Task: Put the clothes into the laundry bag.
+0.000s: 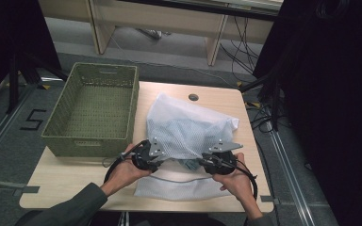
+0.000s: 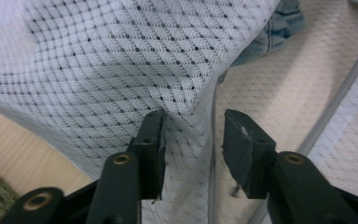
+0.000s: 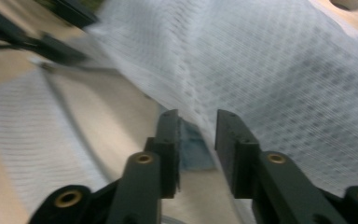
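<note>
Here, the left gripper stands with jaws parted, the white mesh bag's edge loose between them. The right gripper gapes likewise, mesh between its jaws.

Green basket blocks the left; bare table beside mesh bag.

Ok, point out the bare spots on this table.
Free: the table strip in front of the green basket, and the far edge around the round hole. Crowded: the middle and right, under the white mesh bag and both grippers.
</note>
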Tool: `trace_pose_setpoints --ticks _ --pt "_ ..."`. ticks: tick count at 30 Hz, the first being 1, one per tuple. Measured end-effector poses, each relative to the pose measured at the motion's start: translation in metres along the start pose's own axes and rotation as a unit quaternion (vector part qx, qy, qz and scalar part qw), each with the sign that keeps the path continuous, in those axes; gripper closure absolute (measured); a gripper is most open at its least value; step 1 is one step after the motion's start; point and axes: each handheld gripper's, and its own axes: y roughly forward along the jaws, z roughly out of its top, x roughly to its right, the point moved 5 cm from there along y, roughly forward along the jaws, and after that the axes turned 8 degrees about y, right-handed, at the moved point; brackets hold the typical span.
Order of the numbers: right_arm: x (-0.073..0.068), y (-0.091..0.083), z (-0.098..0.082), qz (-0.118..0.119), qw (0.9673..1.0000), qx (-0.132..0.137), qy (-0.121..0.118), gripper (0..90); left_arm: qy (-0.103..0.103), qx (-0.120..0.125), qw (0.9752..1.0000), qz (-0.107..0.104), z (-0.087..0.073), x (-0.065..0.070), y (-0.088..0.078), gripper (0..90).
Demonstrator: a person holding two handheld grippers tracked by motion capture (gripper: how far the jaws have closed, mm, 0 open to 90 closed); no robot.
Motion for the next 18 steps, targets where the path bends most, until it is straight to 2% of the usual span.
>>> trace_pose_setpoints --ticks 3,5,6,7,8,9,10,11,12,13,14,15,16,17,18 --pt "-0.012 -0.001 -0.003 0.007 0.9999 -0.009 0.003 64.6 0.01 -0.01 0.9999 0.007 0.0 -0.003 0.007 77.7" --pt "-0.017 0.002 -0.009 0.009 0.9997 -0.024 -0.003 65.2 0.002 -0.002 1.0 0.006 0.001 -0.005 0.007 85.4" --pt "-0.018 0.004 -0.012 0.009 0.9995 -0.031 -0.004 65.5 0.002 0.004 1.0 0.005 0.003 -0.006 0.004 86.8" --pt "-0.02 0.011 -0.016 0.004 0.9997 -0.02 -0.009 66.1 0.003 0.007 1.0 0.003 0.004 -0.006 0.0 87.5" --pt "-0.021 0.015 -0.02 0.004 0.9994 -0.033 -0.012 66.7 0.004 0.01 0.9999 -0.001 0.006 -0.006 -0.004 87.7" --pt "-0.024 0.016 -0.024 0.01 0.9983 -0.058 -0.002 67.3 0.01 0.013 0.9999 0.0 0.007 -0.007 -0.008 87.8" --pt "-0.022 0.025 -0.024 0.003 0.9994 -0.031 -0.012 68.2 0.009 0.016 0.9998 -0.002 0.009 -0.007 -0.011 87.9" --pt "-0.021 0.029 -0.027 -0.001 0.9985 -0.049 -0.023 69.3 0.019 0.019 0.9996 -0.003 0.01 -0.009 -0.015 88.1" --pt "-0.023 0.036 -0.03 -0.004 0.998 -0.062 -0.007 73.1 0.008 0.023 0.9997 -0.006 0.009 -0.009 -0.016 88.3" --pt "-0.021 0.044 -0.031 -0.009 0.9981 -0.058 -0.019 77.4 0.0 0.027 0.9996 -0.012 0.009 -0.01 -0.018 88.4" --pt "-0.023 0.05 -0.032 -0.013 0.9971 -0.075 -0.01 80.5 0.005 0.029 0.9994 -0.016 0.009 -0.011 -0.019 88.5" --pt "-0.021 0.058 -0.033 -0.017 0.9969 -0.075 -0.019 83.2 0.0 0.031 0.9993 -0.019 0.008 -0.01 -0.02 88.7" --pt "-0.018 0.065 -0.032 -0.026 0.9961 -0.081 -0.02 84.5 0.009 0.03 0.9992 -0.023 0.008 -0.011 -0.02 88.8" --pt "-0.014 0.074 -0.03 -0.036 0.9963 -0.076 -0.02 87.4 0.006 0.031 0.9991 -0.027 0.007 -0.01 -0.021 88.9" --pt "-0.012 0.078 -0.028 -0.034 0.9963 -0.078 -0.016 87.9 0.005 0.032 0.999 -0.031 0.007 -0.008 -0.021 88.9"
